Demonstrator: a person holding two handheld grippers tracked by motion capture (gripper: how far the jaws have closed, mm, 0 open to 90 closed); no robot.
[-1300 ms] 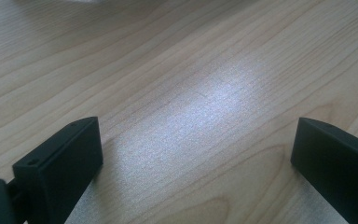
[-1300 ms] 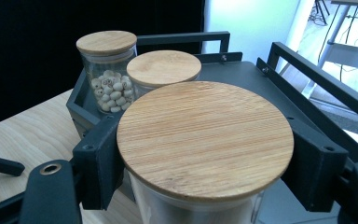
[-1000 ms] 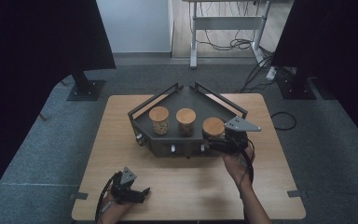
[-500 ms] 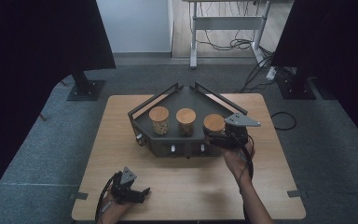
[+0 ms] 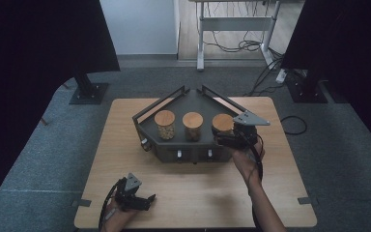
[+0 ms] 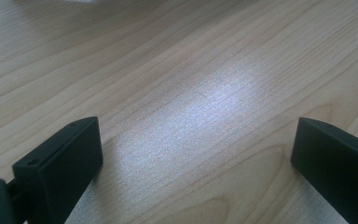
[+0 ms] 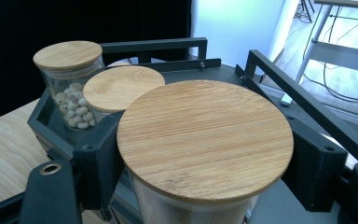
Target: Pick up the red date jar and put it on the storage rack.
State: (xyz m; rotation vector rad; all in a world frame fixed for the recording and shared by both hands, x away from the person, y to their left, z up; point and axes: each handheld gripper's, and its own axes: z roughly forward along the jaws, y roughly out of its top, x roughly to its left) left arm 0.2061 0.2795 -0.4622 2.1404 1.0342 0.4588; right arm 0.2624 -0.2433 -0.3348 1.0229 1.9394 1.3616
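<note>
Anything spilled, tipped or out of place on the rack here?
Nothing stands out. Three lidded jars stand upright in a row on the dark rack; the right gripper is closed around the right-hand jar, and the left gripper rests open on the table.

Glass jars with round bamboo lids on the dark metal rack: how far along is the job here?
Done: two glass jars with round bamboo lids stand on the dark metal rack. In hand: the right tongs grip a third jar under its lid, at the rack's right end. Whether it is arriving or leaving can't be told. The left tongs rest open over the wooden table.
</note>
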